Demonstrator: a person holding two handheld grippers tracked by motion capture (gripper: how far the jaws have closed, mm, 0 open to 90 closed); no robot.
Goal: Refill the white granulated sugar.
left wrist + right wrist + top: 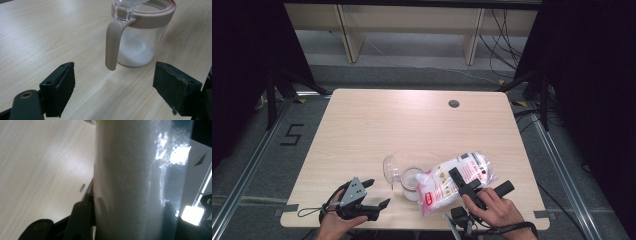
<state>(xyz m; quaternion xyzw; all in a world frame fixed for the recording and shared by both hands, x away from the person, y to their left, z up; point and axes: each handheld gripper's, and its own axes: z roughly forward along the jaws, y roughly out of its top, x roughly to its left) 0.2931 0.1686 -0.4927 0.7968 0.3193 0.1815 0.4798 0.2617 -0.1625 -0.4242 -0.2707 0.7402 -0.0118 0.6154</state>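
Near the front edge of the desk stands a clear jar with a dusty-pink rim and a pink handle that hangs down its side; its clear hinged lid is flipped open to the jar's left. A low layer of white grains lies in the bottom of the jar, heaped a little toward one side. Just right of the jar, and tilted so that its lower end touches the jar's mouth, is a clear plastic bag packed with the same white grains, printed with red labels and small yellow marks. The right gripper grips this bag across its middle, the jaws closed on it part-way with the bag's bulk between them; in the right gripper view the grainy white bag sits between the jaws. The left gripper hangs to the left of the jar, near the desk's front edge, its jaws spread wide with nothing between them. In the left gripper view the jar stands just beyond the open jaws, handle turned toward them.
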